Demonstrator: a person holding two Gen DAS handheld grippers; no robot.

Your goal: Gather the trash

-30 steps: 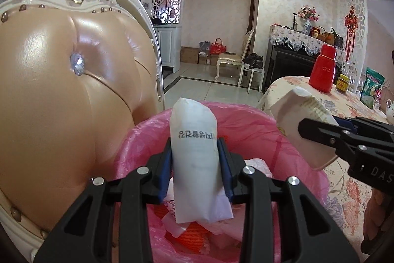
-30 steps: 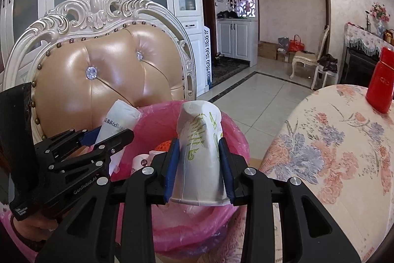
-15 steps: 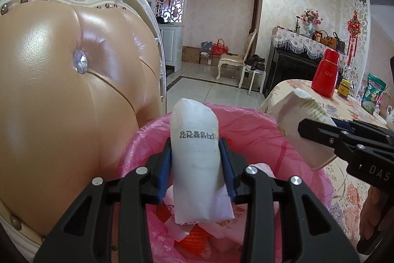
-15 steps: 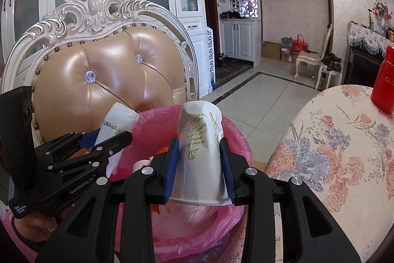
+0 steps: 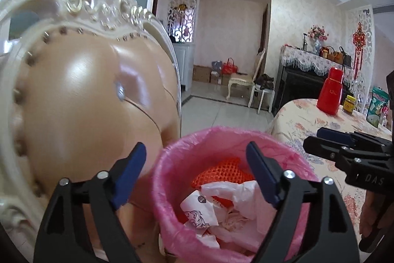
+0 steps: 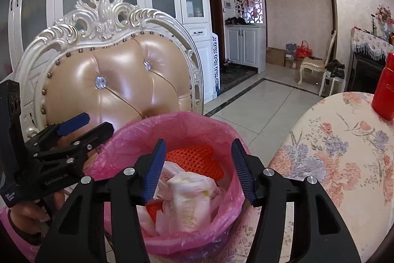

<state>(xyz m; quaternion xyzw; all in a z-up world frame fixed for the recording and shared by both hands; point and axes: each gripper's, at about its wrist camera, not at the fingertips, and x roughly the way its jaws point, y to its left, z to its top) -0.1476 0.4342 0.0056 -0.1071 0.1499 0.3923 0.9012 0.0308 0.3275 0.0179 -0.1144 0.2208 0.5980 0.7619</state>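
A bin with a pink liner (image 5: 221, 132) (image 6: 172, 120) stands right below both grippers. Inside lie an orange net (image 5: 221, 169) (image 6: 194, 157), a white printed wrapper (image 5: 199, 211) and a crumpled paper cup (image 6: 187, 191), blurred. My left gripper (image 5: 195, 148) hangs over the bin's left rim; its jaws are opening wide with nothing between them. My right gripper (image 6: 198, 143) is over the bin's middle, its jaws also opening and empty. Each gripper shows in the other's view: the right one (image 5: 314, 138) at the right edge, the left one (image 6: 98, 122) at the left, with a hand under it.
An ornate white chair with a tan padded back (image 5: 86, 115) (image 6: 123, 90) stands close behind and left of the bin. A table with a floral cloth (image 5: 307, 120) (image 6: 344, 152) is on the right, bearing a red flask (image 5: 330, 90) and a small jar (image 5: 349, 104). Tiled floor lies beyond.
Both grippers have opened. The white packet has left the left jaws and the paper cup the right jaws; both now lie in the bin. The left gripper has risen and shifted.
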